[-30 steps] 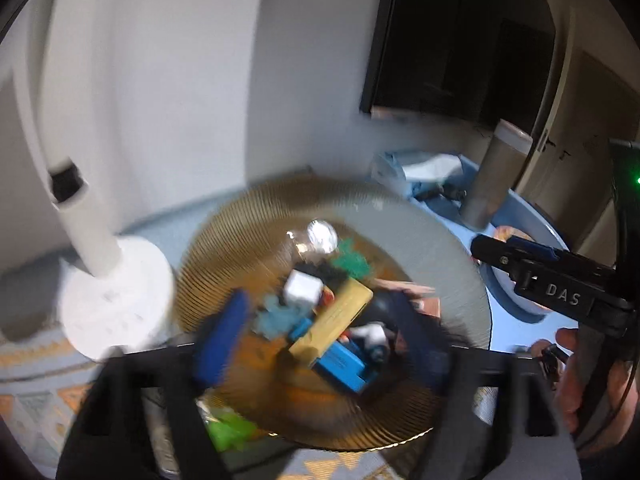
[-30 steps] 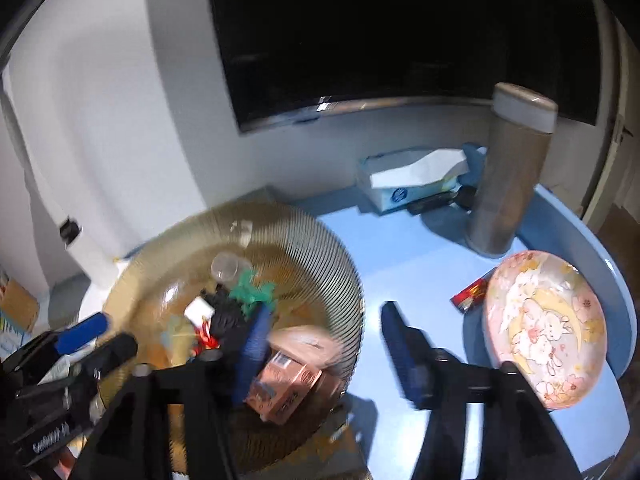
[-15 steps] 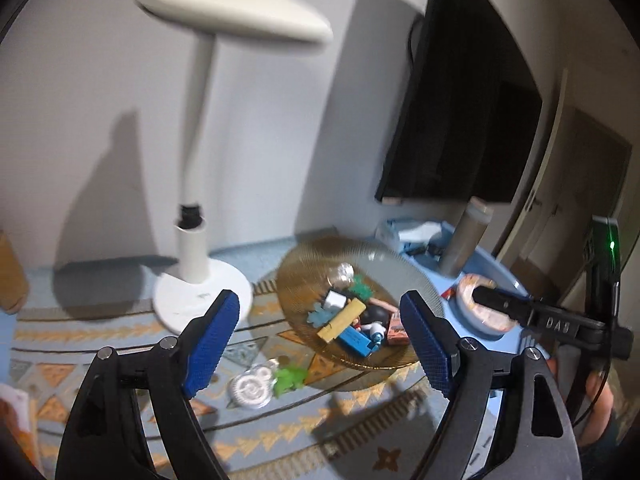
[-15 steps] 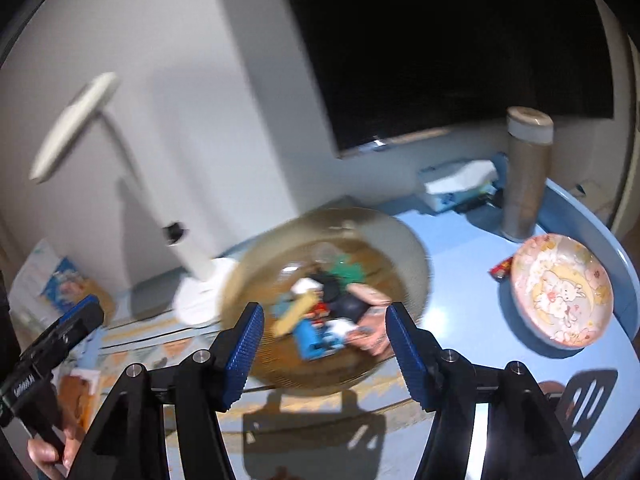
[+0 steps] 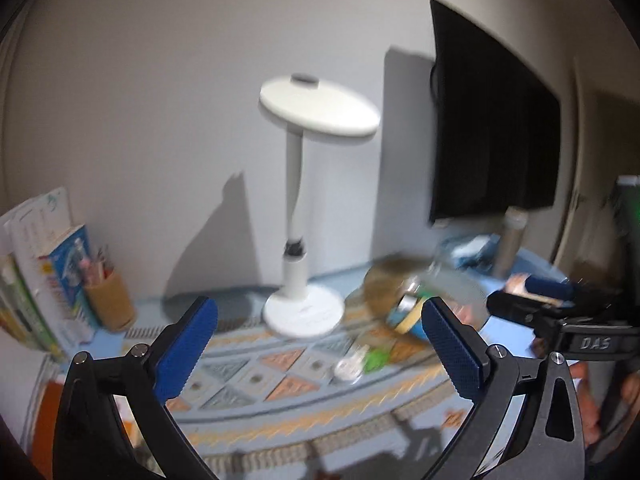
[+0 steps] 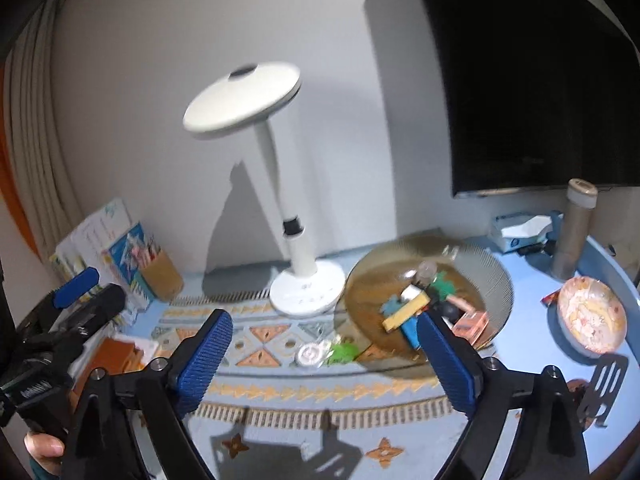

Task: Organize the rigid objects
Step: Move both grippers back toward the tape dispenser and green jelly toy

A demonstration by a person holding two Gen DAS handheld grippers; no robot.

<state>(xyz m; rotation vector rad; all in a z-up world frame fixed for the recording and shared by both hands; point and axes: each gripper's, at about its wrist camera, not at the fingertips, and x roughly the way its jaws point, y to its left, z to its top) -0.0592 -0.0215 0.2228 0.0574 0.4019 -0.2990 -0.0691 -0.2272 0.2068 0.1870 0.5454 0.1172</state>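
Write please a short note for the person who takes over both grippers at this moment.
Left gripper: jaws opening, nothing between them. Right gripper: the same.
Amber glass plate on the table by the white lamp holds the small toys and blocks.
Clear round piece and green piece lie on the patterned mat, outside the plate.
Left: probably those two pieces.
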